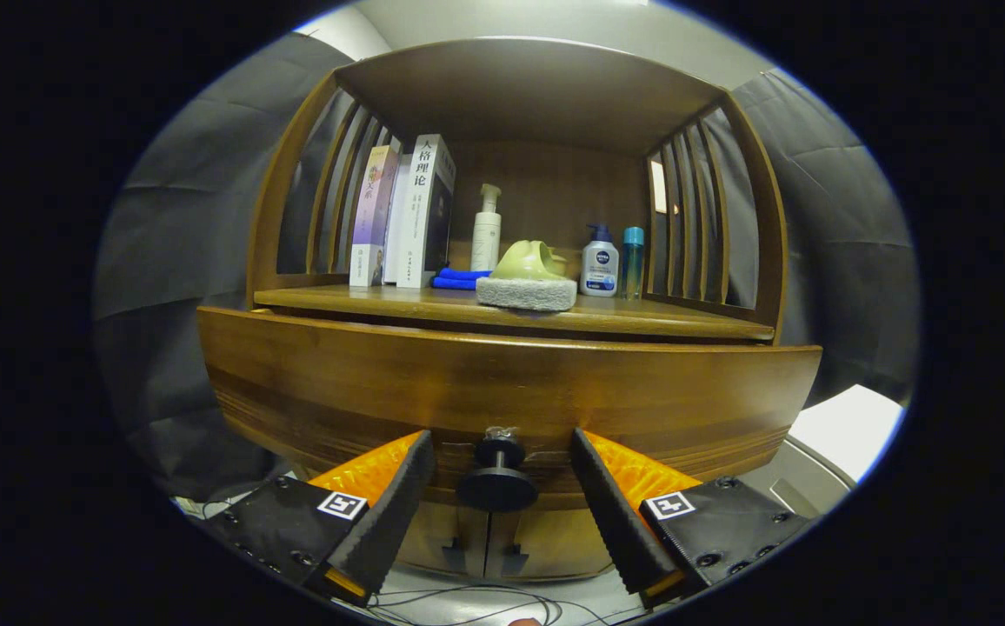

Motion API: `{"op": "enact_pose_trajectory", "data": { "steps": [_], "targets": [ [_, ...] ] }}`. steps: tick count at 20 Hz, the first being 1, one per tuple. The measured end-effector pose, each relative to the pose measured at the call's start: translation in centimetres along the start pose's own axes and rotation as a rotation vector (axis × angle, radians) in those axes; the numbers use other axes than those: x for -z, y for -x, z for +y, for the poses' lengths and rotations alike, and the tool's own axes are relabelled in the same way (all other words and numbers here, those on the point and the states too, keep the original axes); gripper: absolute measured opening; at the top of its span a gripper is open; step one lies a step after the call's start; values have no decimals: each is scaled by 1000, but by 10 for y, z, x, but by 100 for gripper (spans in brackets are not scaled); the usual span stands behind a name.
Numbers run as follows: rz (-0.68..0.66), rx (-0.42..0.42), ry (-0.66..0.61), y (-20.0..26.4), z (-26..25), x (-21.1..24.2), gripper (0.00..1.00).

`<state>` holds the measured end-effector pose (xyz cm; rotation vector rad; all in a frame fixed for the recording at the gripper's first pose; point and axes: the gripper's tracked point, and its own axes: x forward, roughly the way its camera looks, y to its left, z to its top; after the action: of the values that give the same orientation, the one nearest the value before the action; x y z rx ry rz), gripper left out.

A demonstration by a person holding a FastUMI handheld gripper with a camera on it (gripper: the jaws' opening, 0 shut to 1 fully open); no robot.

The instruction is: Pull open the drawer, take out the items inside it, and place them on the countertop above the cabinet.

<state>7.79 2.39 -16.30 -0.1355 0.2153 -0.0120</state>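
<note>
We hold the gripper [498, 465] with its fingers spread wide, one either side of the drawer knob [497, 476] and not touching it, so they can close on it. The drawer [502, 382] front stands just beyond them; the surface [642, 320] lies above.

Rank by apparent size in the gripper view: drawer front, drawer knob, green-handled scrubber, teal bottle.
1. drawer front
2. green-handled scrubber
3. drawer knob, nearer the camera between the open gripper fingers, so this rank is unsure
4. teal bottle
</note>
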Motion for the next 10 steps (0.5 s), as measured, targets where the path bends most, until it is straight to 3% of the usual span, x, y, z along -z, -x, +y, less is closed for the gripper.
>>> {"op": "enact_pose_trajectory", "data": {
  "steps": [10],
  "targets": [
    [17,14,-63,-49,1,-10,100]
  ]
}}
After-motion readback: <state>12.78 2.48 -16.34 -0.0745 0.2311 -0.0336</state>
